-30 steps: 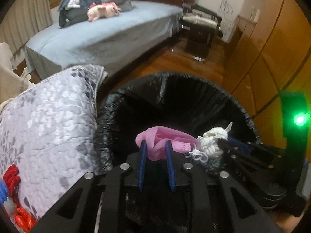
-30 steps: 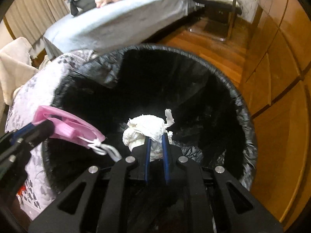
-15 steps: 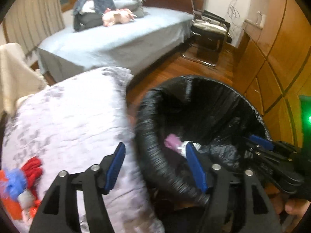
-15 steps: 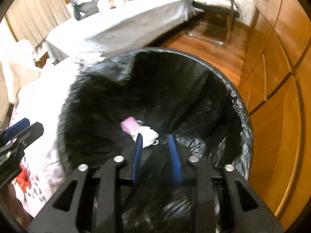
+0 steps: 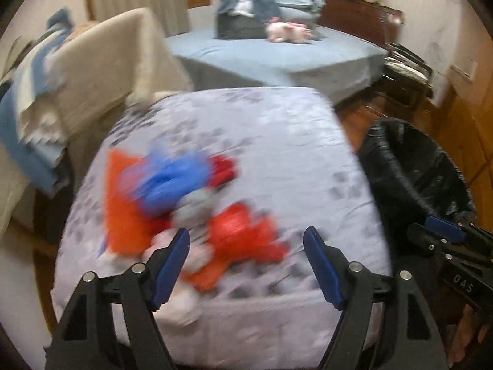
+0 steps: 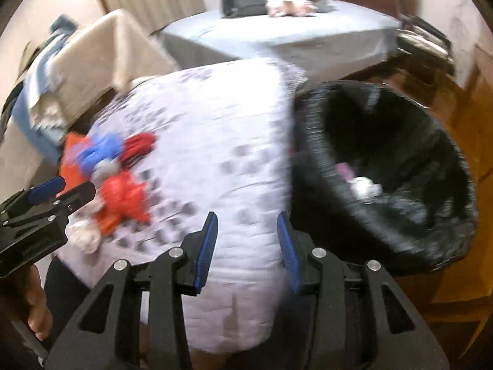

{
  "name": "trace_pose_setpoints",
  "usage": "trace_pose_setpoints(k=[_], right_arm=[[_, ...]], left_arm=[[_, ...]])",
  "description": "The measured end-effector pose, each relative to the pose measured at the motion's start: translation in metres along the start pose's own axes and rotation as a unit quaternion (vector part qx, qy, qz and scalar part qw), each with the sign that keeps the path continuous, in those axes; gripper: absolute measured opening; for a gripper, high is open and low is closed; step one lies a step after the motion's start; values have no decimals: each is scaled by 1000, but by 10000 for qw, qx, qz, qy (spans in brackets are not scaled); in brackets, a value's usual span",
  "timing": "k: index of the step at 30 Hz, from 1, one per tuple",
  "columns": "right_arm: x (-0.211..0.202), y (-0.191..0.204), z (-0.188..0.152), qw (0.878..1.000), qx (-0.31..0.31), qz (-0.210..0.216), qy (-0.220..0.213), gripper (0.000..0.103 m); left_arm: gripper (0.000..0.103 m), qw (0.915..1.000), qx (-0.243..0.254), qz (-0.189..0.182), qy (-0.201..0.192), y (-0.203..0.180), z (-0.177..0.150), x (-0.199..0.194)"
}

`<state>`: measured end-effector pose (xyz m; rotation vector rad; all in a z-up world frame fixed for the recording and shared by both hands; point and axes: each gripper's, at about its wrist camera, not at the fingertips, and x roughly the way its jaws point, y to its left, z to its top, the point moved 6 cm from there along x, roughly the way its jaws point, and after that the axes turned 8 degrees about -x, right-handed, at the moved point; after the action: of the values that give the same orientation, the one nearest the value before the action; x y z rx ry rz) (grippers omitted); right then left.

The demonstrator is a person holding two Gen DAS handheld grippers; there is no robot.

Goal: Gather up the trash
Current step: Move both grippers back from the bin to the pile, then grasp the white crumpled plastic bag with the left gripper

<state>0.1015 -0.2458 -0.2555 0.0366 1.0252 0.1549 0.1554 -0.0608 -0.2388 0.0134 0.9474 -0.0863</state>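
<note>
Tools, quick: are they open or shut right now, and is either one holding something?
Left tool: open, holding nothing.
Right tool: open, holding nothing.

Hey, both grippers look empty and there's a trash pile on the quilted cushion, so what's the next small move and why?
Probably ease the open left gripper forward and down onto the red crumpled wrapper just ahead of its fingertips. Both grippers are empty, the pile of litter sits on the quilted cushion, and the black-lined trash bin beside it already holds a pink and a white piece.
</note>
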Motion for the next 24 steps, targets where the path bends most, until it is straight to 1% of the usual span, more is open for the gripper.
trace_pose_setpoints(k=[2,4,6,9,15,21,24], right_arm=[[6,32,-1,9997,-212,112,39,40],[13,54,-3,9992,-364,136,28,44],[19,67,-8,9990,-420,172,48,45],[32,85,-14,9985,-471,246,128,45],[41,103,-15,9978,-613,206,122,45],[47,101,-4,9985,-523,182,56,45],[52,102,0,9984,-509,221,64,45]], left_arm=[[75,9998,-109,145,-1,28,-11,-6],[76,9994,-226,260,24,52,-22,-7],[76,9986,-389,339,123,73,-34,-3],[76,9973,-584,361,249,93,-47,5],[76,9963,-723,277,361,99,-56,19],[76,9943,-829,191,650,103,-69,38],[76,9947,-746,197,674,100,-70,43]])
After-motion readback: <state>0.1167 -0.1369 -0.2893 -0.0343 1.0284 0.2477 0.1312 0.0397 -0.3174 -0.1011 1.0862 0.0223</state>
